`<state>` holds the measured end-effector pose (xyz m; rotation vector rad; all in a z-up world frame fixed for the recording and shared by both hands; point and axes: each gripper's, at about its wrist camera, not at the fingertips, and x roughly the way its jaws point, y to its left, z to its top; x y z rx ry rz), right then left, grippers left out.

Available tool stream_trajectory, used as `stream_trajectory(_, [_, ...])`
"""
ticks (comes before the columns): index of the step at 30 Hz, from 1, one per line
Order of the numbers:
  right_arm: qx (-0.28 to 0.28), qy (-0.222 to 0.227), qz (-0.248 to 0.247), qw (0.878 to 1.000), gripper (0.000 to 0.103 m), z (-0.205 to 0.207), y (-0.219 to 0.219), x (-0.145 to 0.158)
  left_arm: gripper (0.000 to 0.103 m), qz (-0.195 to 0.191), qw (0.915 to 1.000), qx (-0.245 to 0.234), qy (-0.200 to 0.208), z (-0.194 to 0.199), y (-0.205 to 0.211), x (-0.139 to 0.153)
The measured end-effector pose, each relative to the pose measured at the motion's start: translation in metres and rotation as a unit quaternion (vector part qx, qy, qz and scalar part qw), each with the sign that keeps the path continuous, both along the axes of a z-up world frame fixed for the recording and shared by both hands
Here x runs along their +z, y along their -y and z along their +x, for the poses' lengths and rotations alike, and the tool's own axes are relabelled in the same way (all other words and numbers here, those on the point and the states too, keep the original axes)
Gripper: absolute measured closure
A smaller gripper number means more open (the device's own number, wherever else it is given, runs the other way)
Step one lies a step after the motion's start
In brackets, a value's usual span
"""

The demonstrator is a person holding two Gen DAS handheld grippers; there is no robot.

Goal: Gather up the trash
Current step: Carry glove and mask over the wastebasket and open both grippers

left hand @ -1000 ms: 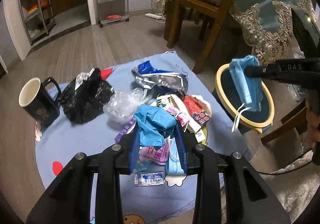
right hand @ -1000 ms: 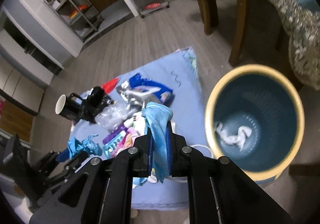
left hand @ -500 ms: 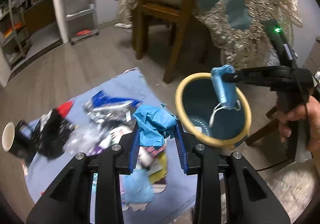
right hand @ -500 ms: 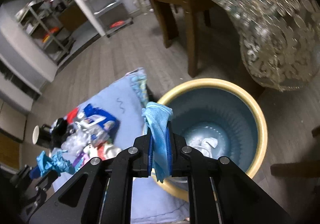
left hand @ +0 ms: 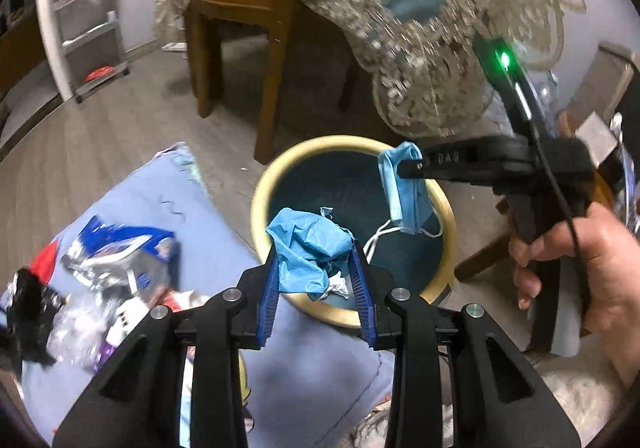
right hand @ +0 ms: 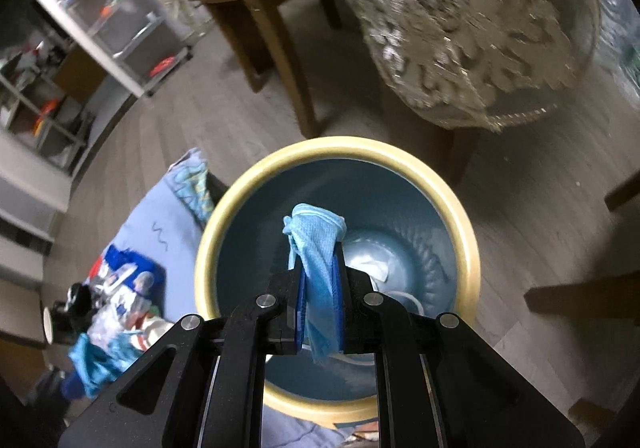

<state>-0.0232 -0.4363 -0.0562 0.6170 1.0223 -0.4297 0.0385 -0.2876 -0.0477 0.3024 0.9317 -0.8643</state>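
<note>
My left gripper (left hand: 314, 260) is shut on a crumpled blue glove (left hand: 308, 248), held at the near rim of a blue bin with a yellow rim (left hand: 260, 184). My right gripper (right hand: 318, 248) is shut on a blue face mask (right hand: 316, 248) and hangs over the bin's mouth (right hand: 340, 146). In the left wrist view that right gripper (left hand: 404, 168) reaches in from the right with the mask (left hand: 402, 192) dangling, its white ear loops trailing down. White crumpled paper (right hand: 374, 268) lies at the bin's bottom.
More trash (left hand: 116, 252) lies heaped on a light blue cloth (left hand: 176, 208) on the floor left of the bin. A wooden chair (left hand: 240, 28) and a lace-edged tablecloth (left hand: 440, 68) stand just behind the bin. A person's hand (left hand: 580, 260) holds the right gripper's handle.
Both grippers have swung right from the trash heap toward the bin, each keeping its blue item. The mask now hangs over the bin's mouth and the glove has reached the rim.
</note>
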Motion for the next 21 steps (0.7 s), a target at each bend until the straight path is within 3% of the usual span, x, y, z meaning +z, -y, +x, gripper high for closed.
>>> stream_trajectory(8, [-0.074,0.010,0.006,0.997,0.090,-0.021,0.025,-0.001,0.070,0.017,0.9995,-0.025,0.000,0.009,0.032,-0.024])
stream_trajectory(10, [-0.080,0.015,0.008,0.997,0.090,-0.023,0.028,0.000,0.065,0.000,0.9998,-0.017,-0.003,0.012,0.030,-0.023])
stream_trajectory(13, [-0.081,0.015,0.010,0.997,0.084,-0.021,0.029,-0.002,0.047,-0.017,0.9997,-0.015,0.002,0.012,0.027,-0.019])
stream_trajectory(16, [-0.081,0.012,0.017,0.997,0.065,-0.020,0.029,-0.005,0.038,-0.015,0.9997,-0.010,0.015,0.011,0.025,-0.015])
stream_trajectory(18, [-0.079,0.015,0.017,0.997,0.037,-0.019,0.027,-0.004,0.031,-0.014,0.9997,-0.003,0.018,0.011,0.021,-0.013])
stream_trajectory(21, [-0.072,0.022,0.005,0.997,0.025,-0.016,0.023,0.002,0.026,-0.012,0.9996,0.009,0.022,0.013,0.011,-0.009])
